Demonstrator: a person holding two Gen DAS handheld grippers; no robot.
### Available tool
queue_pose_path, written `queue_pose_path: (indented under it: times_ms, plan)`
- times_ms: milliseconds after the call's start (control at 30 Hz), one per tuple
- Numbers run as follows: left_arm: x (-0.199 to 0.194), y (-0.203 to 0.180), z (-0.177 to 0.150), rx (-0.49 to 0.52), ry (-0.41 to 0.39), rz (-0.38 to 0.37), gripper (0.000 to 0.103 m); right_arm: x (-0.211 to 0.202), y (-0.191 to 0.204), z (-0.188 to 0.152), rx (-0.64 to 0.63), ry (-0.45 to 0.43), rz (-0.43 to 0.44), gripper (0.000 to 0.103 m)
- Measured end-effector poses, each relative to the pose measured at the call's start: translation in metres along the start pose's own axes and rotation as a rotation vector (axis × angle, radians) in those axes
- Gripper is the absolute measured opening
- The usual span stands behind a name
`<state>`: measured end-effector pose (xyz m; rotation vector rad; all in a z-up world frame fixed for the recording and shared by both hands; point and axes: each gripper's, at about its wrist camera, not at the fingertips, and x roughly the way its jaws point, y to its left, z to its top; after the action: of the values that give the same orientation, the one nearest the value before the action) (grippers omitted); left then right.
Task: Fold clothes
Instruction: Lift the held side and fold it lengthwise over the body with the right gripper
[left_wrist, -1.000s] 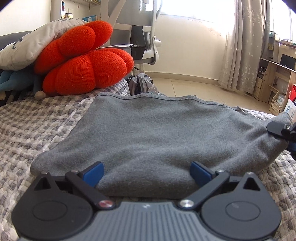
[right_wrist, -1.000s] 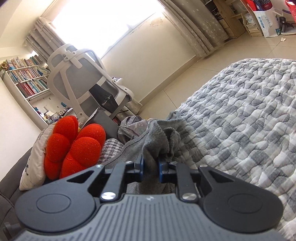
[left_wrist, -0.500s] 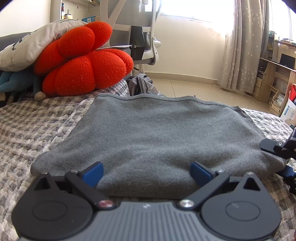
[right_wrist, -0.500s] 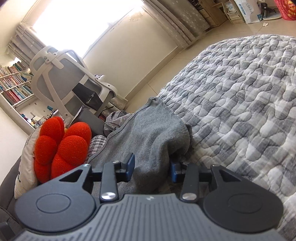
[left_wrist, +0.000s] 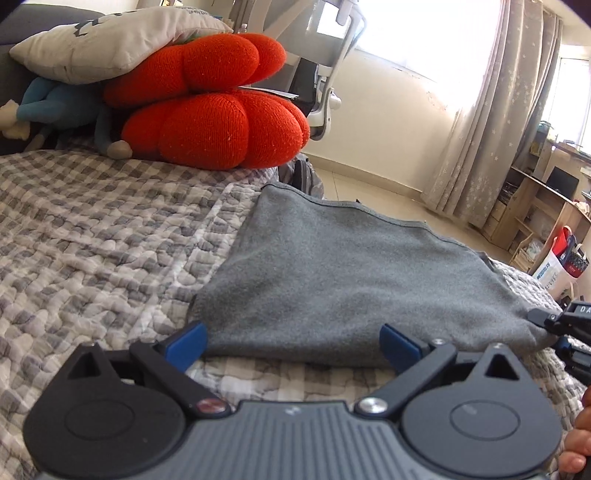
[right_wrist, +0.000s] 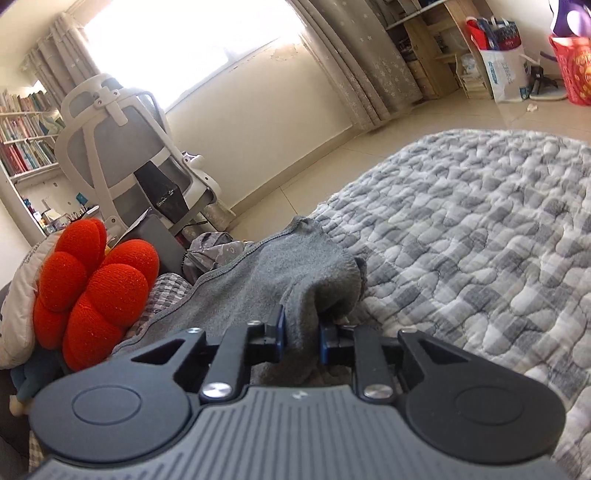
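Right gripper (right_wrist: 301, 332): jaws closing on the grey garment's (left_wrist: 351, 273) corner; take a full bite.
Left gripper (left_wrist: 291, 341): fingers wide, empty, at garment's near edge.

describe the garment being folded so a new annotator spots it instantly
On the bed's grey checked quilt, look in front of the big red knitted cushion, toward the window side. The grey fleece garment lies there folded flat, one corner bunched between the closing jaws of the right gripper. It is the only plain, unpatterned fabric on the bed.
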<state>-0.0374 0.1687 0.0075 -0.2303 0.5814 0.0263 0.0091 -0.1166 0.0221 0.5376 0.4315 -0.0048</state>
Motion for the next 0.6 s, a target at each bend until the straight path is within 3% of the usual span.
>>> queue_pose_path:
  times_ms: [100,200,333,500,600]
  plan:
    - [-0.002,0.006,0.000,-0.026,-0.006,-0.027,0.100,-0.009,0.036,-0.001,-0.211,-0.116,-0.003,0.020]
    - [-0.006,0.022,0.004,-0.093,-0.007,-0.092,0.100,-0.018,0.074,-0.006,-0.374,-0.185,0.059,0.019]
    - [-0.022,0.053,0.022,-0.161,0.003,-0.151,0.100,-0.022,0.120,-0.020,-0.580,-0.203,0.189,0.017]
    - [-0.046,0.131,0.047,-0.412,-0.110,-0.092,0.100,-0.006,0.172,-0.065,-0.735,-0.050,0.397,0.013]
    - [-0.035,0.149,0.042,-0.486,-0.062,-0.098,0.099,-0.006,0.193,-0.109,-0.907,0.014,0.450,0.013]
